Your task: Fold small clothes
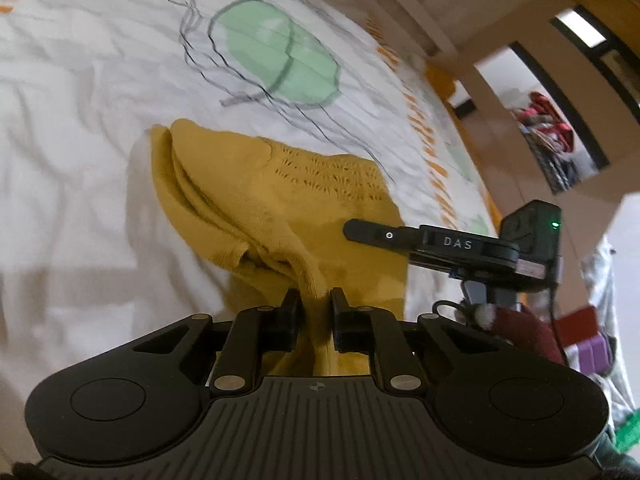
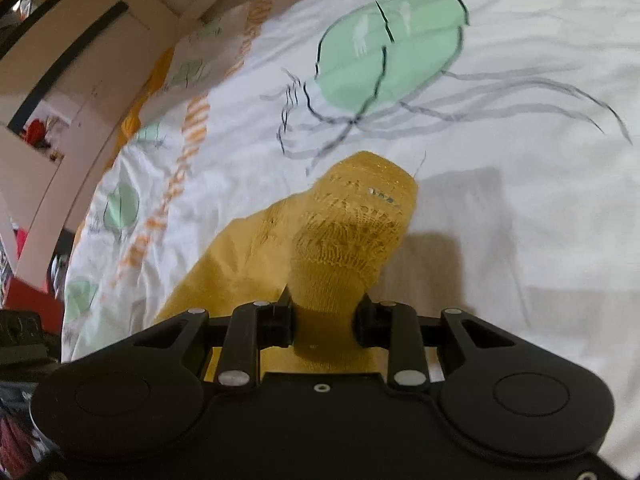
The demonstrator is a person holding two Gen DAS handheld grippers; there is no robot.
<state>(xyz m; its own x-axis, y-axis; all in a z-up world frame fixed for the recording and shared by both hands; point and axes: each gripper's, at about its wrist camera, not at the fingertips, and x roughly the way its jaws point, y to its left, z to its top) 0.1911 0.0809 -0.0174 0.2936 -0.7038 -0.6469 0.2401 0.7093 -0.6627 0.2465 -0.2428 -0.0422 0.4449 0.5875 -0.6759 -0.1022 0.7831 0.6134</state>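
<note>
A white bedsheet (image 1: 80, 160) printed with green jellyfish is covering the bed. The left gripper (image 1: 315, 300) and the right gripper (image 2: 326, 306) are each clamping a bunched edge of the mustard knit garment (image 1: 280, 200), holding it partly draped on the sheet, probably so it hangs straight for a fold.

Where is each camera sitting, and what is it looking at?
Left wrist view: it sits on the left gripper, looking down along its fingers at the mustard-yellow knitted garment pinched between them, on the white jellyfish-print bedsheet; the right gripper pokes in from the right.
Right wrist view: it sits on the right gripper, facing down at the same garment, bunched between its fingers.
Both share the garment and the bedsheet.
</note>
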